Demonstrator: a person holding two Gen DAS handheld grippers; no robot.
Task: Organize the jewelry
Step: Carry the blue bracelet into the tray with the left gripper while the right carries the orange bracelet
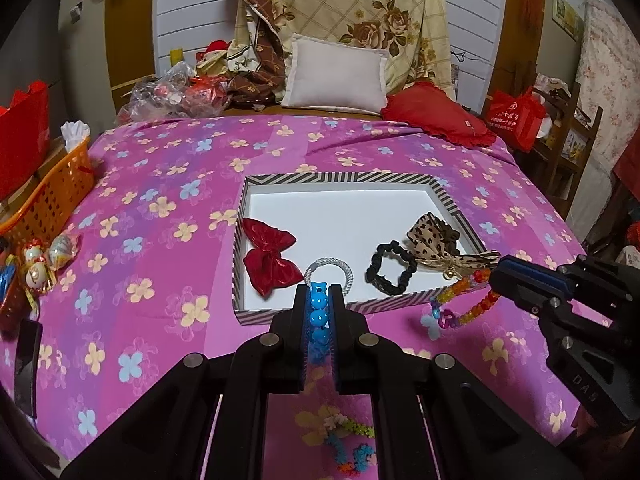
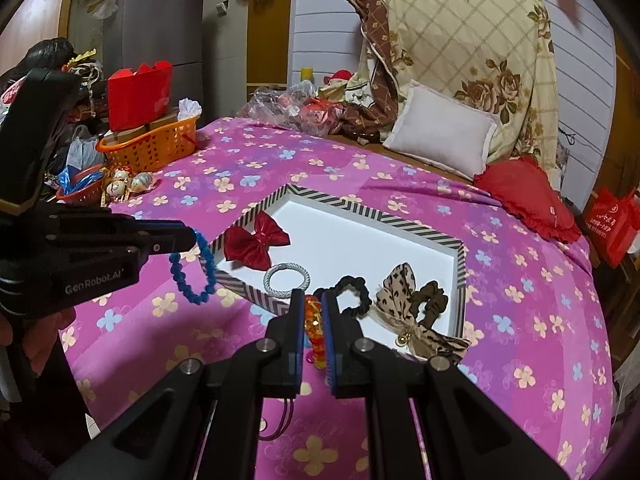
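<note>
Blue bead bracelet [image 2: 192, 268] hangs as a loop from the left gripper [image 1: 319, 304], whose fingers are clamped on its chunky round beads just near of the striped tray [image 1: 340, 179] on the bed [image 1: 160, 184]. The right gripper [image 2: 314, 320] has its fingers closed on an orange bead bracelet [image 1: 466, 296], which dangles over the tray's near right corner. Both strands look light and floppy, likely strung on elastic, so a pinch across a few beads should hold, though smooth beads may slip. Already in the tray lie a red satin bow [image 1: 270, 255], a silver hair tie [image 1: 329, 272], a black scrunchie [image 1: 390, 270] and a leopard-print bow [image 1: 434, 240]. Another colourful beaded piece [image 1: 348, 444] lies on the bed, near the camera.
</note>
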